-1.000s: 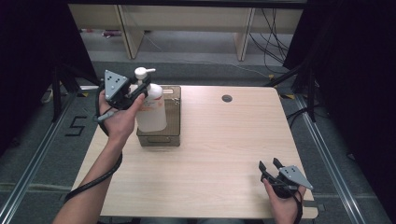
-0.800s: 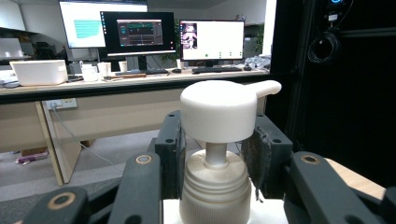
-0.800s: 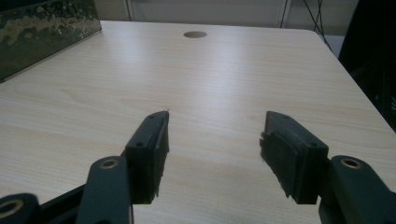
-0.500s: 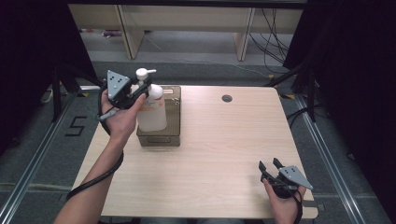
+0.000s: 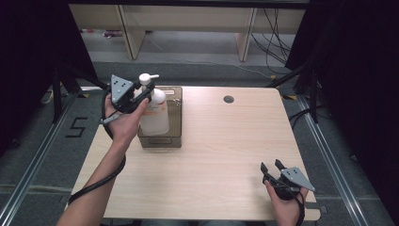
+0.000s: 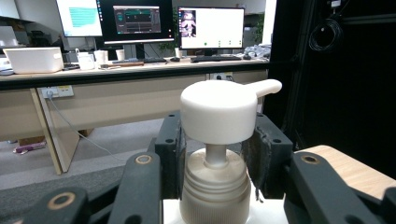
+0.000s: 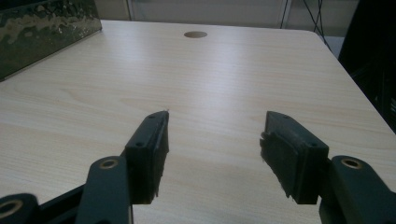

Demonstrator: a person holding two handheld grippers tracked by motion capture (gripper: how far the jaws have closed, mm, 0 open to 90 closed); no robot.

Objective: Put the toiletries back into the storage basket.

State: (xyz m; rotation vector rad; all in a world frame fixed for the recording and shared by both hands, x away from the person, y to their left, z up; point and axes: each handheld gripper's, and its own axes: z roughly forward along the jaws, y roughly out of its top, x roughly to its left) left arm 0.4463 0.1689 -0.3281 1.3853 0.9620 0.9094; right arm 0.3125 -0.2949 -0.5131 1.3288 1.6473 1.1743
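I have the left claw closed around the neck of the pump bottle, just under the white pump head. In the left gripper view the two jaws stand on both sides of the ribbed collar, and they seem to touch it, so I judge the bottle is held there. The bottle stands upright, with its long axis vertical, inside the dark translucent bin at the far left part of the tabletop. I cannot tell if its bottom rests on the bin floor or hangs a little above it. The nozzle of the pump points away from my left hand, toward the right in the left gripper view. The right claw is low at the near right corner of the tabletop, well apart from the bin, with its jaws wide open and nothing between them. The left hand is clearly the nearer one to the bottle. I think the coming move depends on this vertical axis: to bring the bottle out or set it down, the left claw must travel straight along it, so that the bottle does not catch the bin wall.
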